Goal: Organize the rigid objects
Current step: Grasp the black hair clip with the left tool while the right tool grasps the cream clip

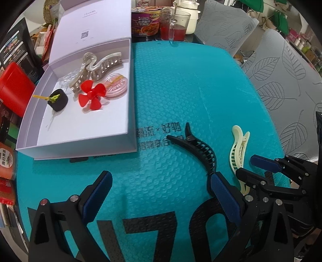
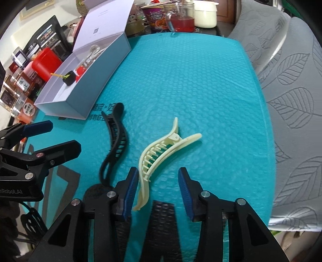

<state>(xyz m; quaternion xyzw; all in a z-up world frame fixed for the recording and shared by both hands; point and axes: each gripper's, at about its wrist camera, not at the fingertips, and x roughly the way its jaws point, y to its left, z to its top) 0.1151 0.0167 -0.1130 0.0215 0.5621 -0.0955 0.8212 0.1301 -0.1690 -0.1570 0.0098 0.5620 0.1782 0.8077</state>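
On the teal mat: cream hair clip (image 2: 161, 153) and black hair clip (image 2: 115, 139), near its front edge.
Right claw (image 2: 159, 187): narrowed around the cream clip's tail, left pad touching, right pad apart.
Left claw (image 1: 161, 193): wide, empty.
White box (image 1: 84, 141): mat's far left corner.

this looks like a lived-in home, at a cluttered table. a teal bubble mailer (image 2: 181, 80) serves as a makeshift work mat, and everything else sits around it. just beyond its far edge stand an instant noodle cup (image 1: 146, 22), a glass mug of red drink (image 1: 175, 26) and a cream pot (image 2: 205, 14). to the mat's left crowd a red tin (image 1: 15, 88), jars and printed packets. to its right are grey chair cushions with a leaf pattern (image 1: 281, 76), and past them shelves of small household goods.
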